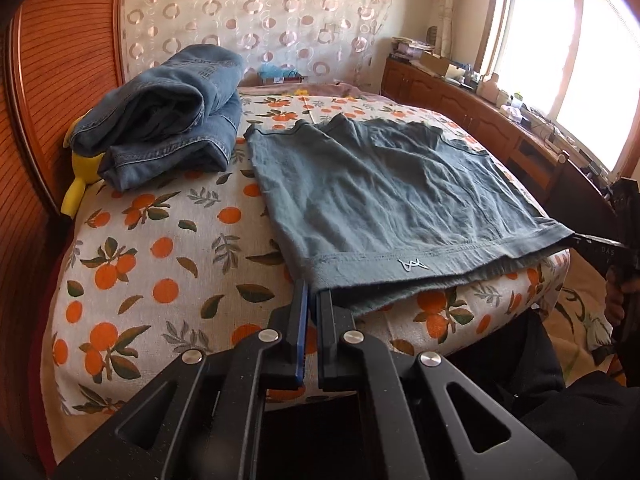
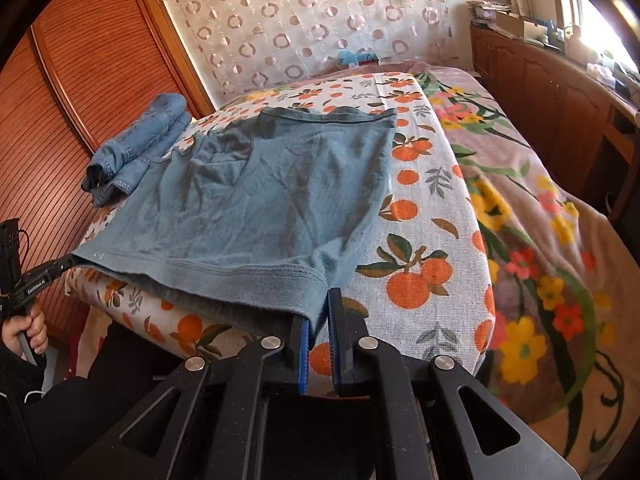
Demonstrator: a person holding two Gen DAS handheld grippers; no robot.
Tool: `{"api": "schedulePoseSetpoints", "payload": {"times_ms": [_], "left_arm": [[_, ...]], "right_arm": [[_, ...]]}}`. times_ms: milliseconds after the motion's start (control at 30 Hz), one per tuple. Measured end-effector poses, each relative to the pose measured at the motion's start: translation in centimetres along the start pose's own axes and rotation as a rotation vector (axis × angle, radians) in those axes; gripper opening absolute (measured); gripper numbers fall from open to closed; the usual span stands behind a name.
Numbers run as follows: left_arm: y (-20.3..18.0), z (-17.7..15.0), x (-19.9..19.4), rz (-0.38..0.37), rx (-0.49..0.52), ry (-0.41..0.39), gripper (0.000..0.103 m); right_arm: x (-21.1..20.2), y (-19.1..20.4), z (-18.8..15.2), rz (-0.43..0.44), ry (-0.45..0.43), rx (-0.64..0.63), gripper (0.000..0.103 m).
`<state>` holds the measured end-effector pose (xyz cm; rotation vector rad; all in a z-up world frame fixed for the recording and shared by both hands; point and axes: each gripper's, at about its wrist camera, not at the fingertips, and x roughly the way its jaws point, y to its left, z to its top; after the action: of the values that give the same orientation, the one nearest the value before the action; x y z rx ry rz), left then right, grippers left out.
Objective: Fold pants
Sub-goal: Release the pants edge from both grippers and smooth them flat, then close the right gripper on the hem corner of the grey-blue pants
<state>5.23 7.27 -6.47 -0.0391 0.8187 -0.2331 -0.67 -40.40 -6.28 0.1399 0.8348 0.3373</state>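
Pants [image 1: 392, 196], soft and light, lie folded flat on the bed [image 1: 160, 280], hem overhanging its near edge; the left tool [image 1: 314, 300] and right tool [image 2: 320, 312] each pinch a hem corner, the sensible holds
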Motion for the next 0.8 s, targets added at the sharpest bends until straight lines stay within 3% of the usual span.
{"api": "schedulePoseSetpoints", "payload": {"times_ms": [300, 500, 567, 600, 800], "left_arm": [[-0.3, 0.2, -1.9, -0.001, 0.023, -0.034, 0.006], [0.2, 0.6, -2.8, 0.022, 0.025, -0.056, 0.029], [0.2, 0.8, -2.6, 0.028, 0.025, -0.059, 0.045], [0.2, 0.9, -2.4, 0.029, 0.027, -0.062, 0.048], [-0.6, 1.8, 0.0, 0.019, 0.042, -0.044, 0.048]], "right_arm": [[-2.3, 0.2, -0.2, -0.035, 0.001, -0.036, 0.018], [-3.3, -0.3, 0.1, -0.06, -0.046, -0.017, 0.02], [-2.9, -0.2, 0.3, -0.065, -0.055, -0.014, 0.02], [-2.6, -0.2, 0.3, -0.071, -0.059, -0.01, 0.02], [-0.3, 0.5, 0.6, -0.041, -0.079, 0.019, 0.021]]}}
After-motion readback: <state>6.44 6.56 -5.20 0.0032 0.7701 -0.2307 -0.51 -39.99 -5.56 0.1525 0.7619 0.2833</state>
